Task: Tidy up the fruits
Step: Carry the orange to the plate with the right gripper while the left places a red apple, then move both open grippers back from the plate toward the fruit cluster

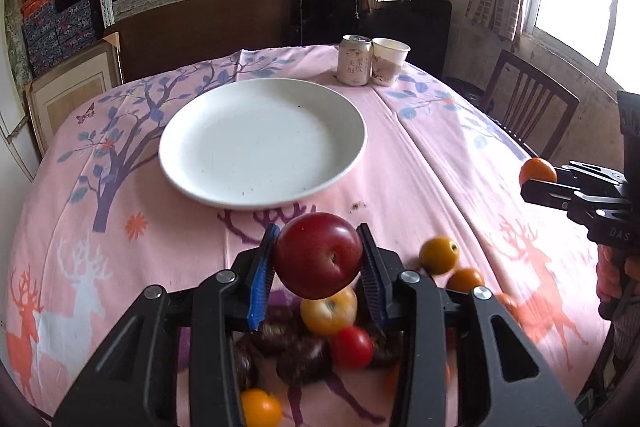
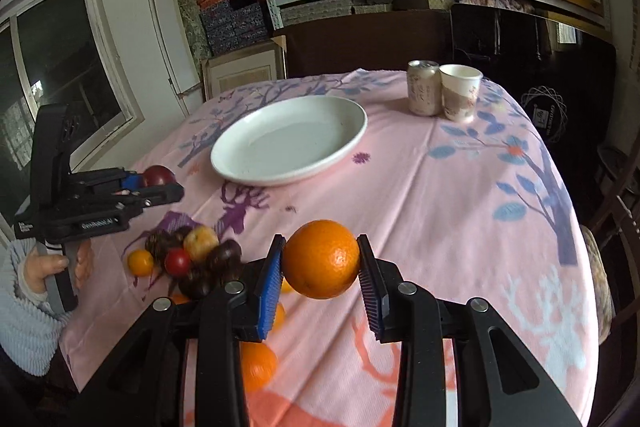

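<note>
My left gripper (image 1: 319, 251) is shut on a red plum (image 1: 318, 255) and holds it above the cloth, short of the white plate (image 1: 262, 143). My right gripper (image 2: 320, 261) is shut on an orange (image 2: 321, 259), also held above the table. The plate (image 2: 288, 141) holds nothing. A pile of loose fruit (image 1: 320, 339) lies under the left gripper: dark chestnuts, a red tomato, a yellow fruit, small oranges. The pile shows at the left of the right wrist view (image 2: 188, 259). Each gripper shows in the other's view: the right (image 1: 538, 183), the left (image 2: 160, 185).
A drink can (image 1: 354, 60) and a paper cup (image 1: 388, 61) stand at the far edge of the table behind the plate. A wooden chair (image 1: 528, 103) stands at the right side. Shelves with boxes line the back wall. The pink tablecloth (image 2: 440, 187) covers the table.
</note>
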A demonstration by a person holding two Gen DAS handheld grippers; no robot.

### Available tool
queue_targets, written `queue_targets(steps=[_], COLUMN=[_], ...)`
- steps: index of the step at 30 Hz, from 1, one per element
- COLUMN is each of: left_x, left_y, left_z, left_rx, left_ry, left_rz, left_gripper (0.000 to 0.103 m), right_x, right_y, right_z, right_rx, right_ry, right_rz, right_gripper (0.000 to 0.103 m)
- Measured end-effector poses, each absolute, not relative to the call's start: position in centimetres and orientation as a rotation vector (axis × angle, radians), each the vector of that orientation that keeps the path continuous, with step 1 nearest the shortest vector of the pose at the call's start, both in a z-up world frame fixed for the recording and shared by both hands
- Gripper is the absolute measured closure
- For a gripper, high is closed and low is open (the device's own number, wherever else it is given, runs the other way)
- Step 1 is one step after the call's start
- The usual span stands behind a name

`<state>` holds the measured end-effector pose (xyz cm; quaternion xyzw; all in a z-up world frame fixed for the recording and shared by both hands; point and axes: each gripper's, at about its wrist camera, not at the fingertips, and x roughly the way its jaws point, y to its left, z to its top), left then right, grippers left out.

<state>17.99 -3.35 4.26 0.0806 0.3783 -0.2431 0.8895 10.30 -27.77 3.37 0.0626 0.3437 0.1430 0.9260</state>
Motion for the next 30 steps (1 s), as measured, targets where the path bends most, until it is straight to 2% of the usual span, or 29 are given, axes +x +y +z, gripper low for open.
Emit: queue_targets(steps=[8, 10, 11, 12, 13, 23, 26, 30], left_x=[25.8, 26.4, 26.5, 26.5, 26.4, 24.9, 22.9, 18.8], left_y=[-3.3, -3.2, -3.2, -3.1, -3.0, 0.4, 2.1, 4.8], left_z=[2.0, 1.8, 1.7, 1.7, 1.6, 2.1, 2.3, 1.8], left_rx=[0.111, 0.098, 0.087, 0.080, 0.082, 0.044, 0.025, -0.032], left_ry=[0.843, 0.832, 0.827, 0.825, 0.824, 0.788, 0.768, 0.753], left_rz=[-0.441, -0.448, -0.458, -0.469, -0.478, -0.434, -0.406, -0.393], left_gripper=[0.062, 0.051, 0.041, 0.034, 0.031, 0.022, 0.016, 0.014], right_x=[23.5, 25.6, 26.2, 26.6, 26.7, 23.1, 20.0, 15.3], right_y=[-22.6, -21.5, -21.1, -20.9, -20.8, -23.4, -24.8, -27.0], right_z=[2.6, 1.8, 1.5, 1.2, 1.1, 1.4, 1.2, 0.8], right_rx=[0.185, 0.172, 0.163, 0.161, 0.167, 0.231, 0.239, 0.274], right_ry=[0.745, 0.773, 0.777, 0.772, 0.763, 0.715, 0.690, 0.639], right_rz=[0.340, 0.343, 0.334, 0.328, 0.329, 0.310, 0.278, 0.231], right_gripper=[0.067, 0.066, 0.066, 0.061, 0.051, 0.047, 0.042, 0.030])
